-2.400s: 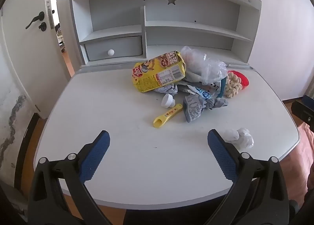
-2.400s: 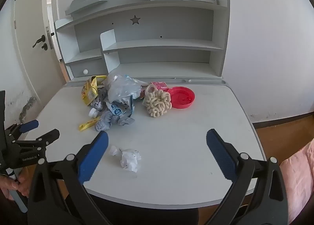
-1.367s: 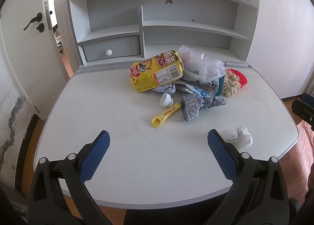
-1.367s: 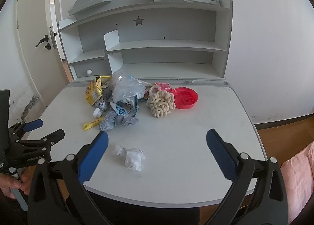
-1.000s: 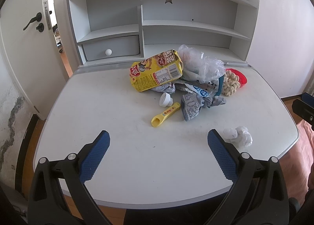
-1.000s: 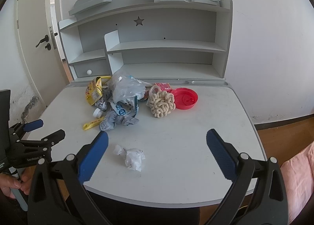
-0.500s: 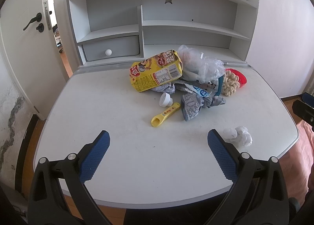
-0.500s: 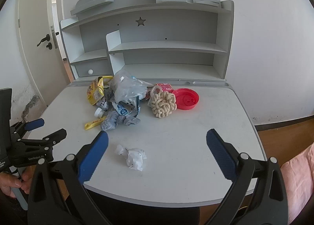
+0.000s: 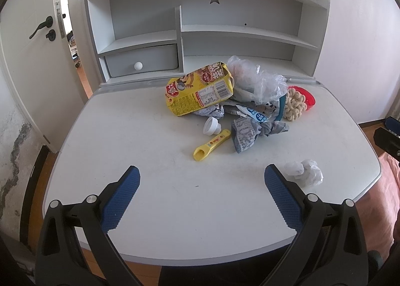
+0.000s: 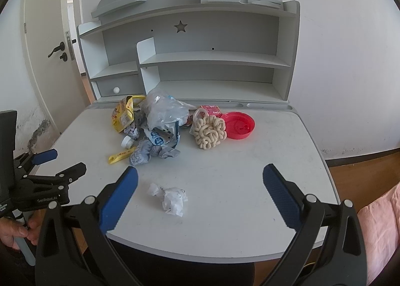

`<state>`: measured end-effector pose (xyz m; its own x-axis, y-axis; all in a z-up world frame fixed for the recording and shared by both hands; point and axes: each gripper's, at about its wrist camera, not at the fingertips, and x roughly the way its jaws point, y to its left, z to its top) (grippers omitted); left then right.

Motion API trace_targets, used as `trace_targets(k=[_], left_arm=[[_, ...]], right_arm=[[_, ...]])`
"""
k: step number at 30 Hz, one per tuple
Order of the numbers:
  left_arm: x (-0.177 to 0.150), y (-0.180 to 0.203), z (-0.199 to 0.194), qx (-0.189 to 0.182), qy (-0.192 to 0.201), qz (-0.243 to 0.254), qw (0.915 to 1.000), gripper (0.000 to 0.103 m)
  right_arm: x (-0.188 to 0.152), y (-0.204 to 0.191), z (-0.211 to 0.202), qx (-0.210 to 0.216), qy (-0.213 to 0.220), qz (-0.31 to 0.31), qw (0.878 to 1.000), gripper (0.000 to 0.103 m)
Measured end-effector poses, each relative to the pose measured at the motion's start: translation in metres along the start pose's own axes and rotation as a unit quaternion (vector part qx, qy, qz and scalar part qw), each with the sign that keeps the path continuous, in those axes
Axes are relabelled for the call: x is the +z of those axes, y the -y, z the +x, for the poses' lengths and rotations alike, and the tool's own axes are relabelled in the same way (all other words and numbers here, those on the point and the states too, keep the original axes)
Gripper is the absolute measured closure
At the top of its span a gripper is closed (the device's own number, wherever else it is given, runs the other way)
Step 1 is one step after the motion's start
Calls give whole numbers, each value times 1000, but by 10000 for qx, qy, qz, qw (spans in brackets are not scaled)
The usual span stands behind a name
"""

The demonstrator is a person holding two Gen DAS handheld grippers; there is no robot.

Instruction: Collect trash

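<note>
Both grippers are being held wide apart and empty over the desk [image 9: 155, 206], nothing collected yet.
Trash is lying heaped at frame centre: yellow bag [image 9: 200, 92], clear bag [image 9: 257, 81], scoop [image 9: 212, 144]; a paper wad [image 10: 172, 197] is sitting alone between the right gripper [image 10: 200, 177] fingers. A loose pinch could be scattering the pile. The red lid [image 10: 238, 125] is seen whole only in the right view; the left gripper [image 9: 200, 178] view is half hiding it.

**A pale room with a grey shelf unit**

A white table [image 9: 105, 136] stands against a white wall [image 10: 350, 61], carrying a grey shelf unit [image 10: 212, 58] with a star cut-out and a small drawer [image 9: 142, 61]. A white door [image 9: 30, 43] stands left; wooden floor [image 10: 362, 168] shows right.
</note>
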<state>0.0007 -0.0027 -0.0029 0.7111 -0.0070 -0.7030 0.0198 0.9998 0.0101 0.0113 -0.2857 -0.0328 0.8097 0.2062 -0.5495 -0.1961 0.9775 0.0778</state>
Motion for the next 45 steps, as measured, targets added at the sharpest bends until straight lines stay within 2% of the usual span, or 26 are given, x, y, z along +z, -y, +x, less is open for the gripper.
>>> trace_targets(k=[3,8,13,16,18,20,23,25,29,31,33,39,43,45], left_arm=[[0,-3,6,-5,-60,88,9999,6],[9,-9,36,-262,-415,563,9972,6],[29,-10,76,-413,-739,1174,9895,7],[31,-8,101,-589,-992,1276,9851,8],[30,-6,111,-602,-1068,1371,9829,16],[30,-4,120,-571,-1122,1458,9813,32],[28,-6,123,-688,-1190,1453,9798,44],[27,-4,123,-714,-1177,1569,9780,52],[27,-3,127,-750,-1209,1637,9762,72],[27,-2,128,-818,-1219,1634,9756,80],[24,0,126,-831,-1200,1703,9745,83],[20,-8,100,-899,-1085,1481,9789,83],[22,-20,65,-832,-854,1286,9845,83],[25,-12,50,-864,-722,1308,9850,83]], right_arm=[[-2,-1,6,52,-138,-40,9999,6],[-7,1,29,301,-564,-149,9978,6],[-12,-2,66,537,-1177,-265,9912,6],[-15,-10,85,567,-1501,-487,9858,6],[-16,-17,97,575,-1655,-643,9824,6],[-17,-24,108,560,-1811,-802,9786,7],[-19,-33,119,621,-1954,-967,9740,11],[-21,-38,125,608,-2024,-1066,9716,16],[-28,-45,137,571,-2209,-1164,9666,34],[-31,-46,138,543,-2256,-1186,9655,40],[-35,-45,140,547,-2300,-1171,9646,59],[-35,-37,120,605,-2023,-1034,9720,60],[-32,-3,89,536,-1762,-723,9802,60],[-32,22,75,377,-1643,-503,9844,60]])
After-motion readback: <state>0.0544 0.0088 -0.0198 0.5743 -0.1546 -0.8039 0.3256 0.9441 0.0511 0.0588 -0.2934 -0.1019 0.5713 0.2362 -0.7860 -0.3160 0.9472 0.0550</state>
